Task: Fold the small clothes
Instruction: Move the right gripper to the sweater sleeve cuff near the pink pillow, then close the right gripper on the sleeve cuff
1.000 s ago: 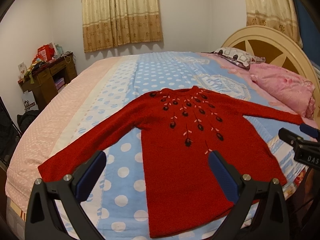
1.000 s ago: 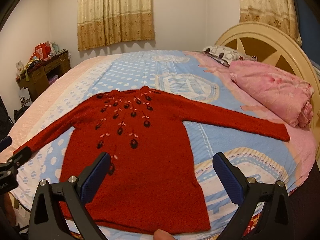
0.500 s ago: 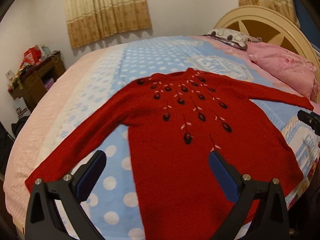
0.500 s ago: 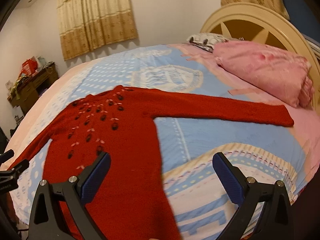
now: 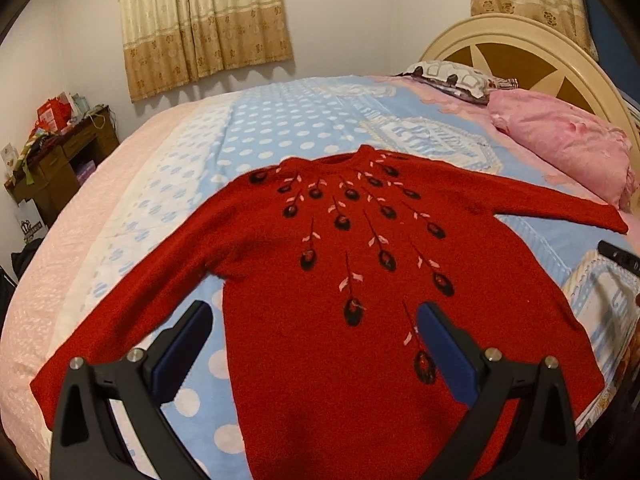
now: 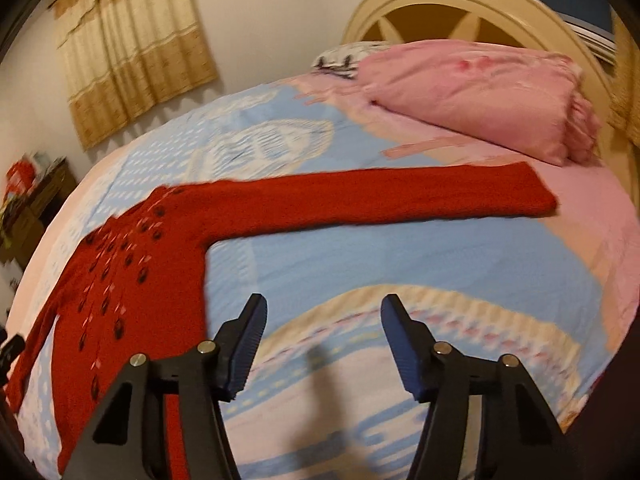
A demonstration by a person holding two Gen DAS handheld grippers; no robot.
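At the far left of the left wrist view, a brown wooden dresser stands against the wall with clutter on top. One bed fills the middle, covered in a blue polka-dot and pink sheet. On it lies one red sweater, spread flat and front up, with dark flower shapes fanning down from the collar. Its long axis runs from the hem at the near edge of the bed to the neckline, which points away toward the curtains. Its two sleeves stretch out sideways, one to the left and one to the right toward the headboard.

The left gripper hovers above the sweater's lower body, its fingers spread wide with nothing between them. To the right lie two pillows: one patterned white pillow and one pink pillow.

In the right wrist view, which is blurred, the right sleeve lies as a long bar pointing right, its cuff near the pink pillow. The right gripper hangs over bare sheet beside the sweater's body, fingers moderately apart and empty.
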